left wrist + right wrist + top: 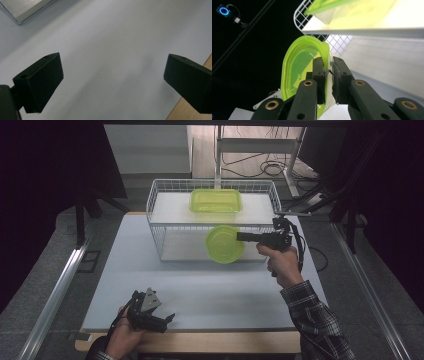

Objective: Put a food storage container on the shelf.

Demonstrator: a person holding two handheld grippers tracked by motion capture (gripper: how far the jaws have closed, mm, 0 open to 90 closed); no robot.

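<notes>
My right gripper [241, 237] is shut on the rim of a round lime-green container [224, 244], holding it on edge in front of the white wire rack [159, 227]. In the right gripper view the container [297, 72] sits between the two black pads [319, 71], its open side facing left. A rectangular green container [216, 200] rests on the rack's upper shelf, also seen from below in the right gripper view [352, 12]. My left gripper [167, 318] lies near the table's front left edge, jaws wide apart over bare tabletop [112, 62] with nothing between them.
The white table [150, 280] has a wooden front edge [200, 340]. The rack's lower shelf [182, 251] lies behind the held container. A metal rail [60, 285] runs along the floor at left, and cables and a frame stand behind the rack.
</notes>
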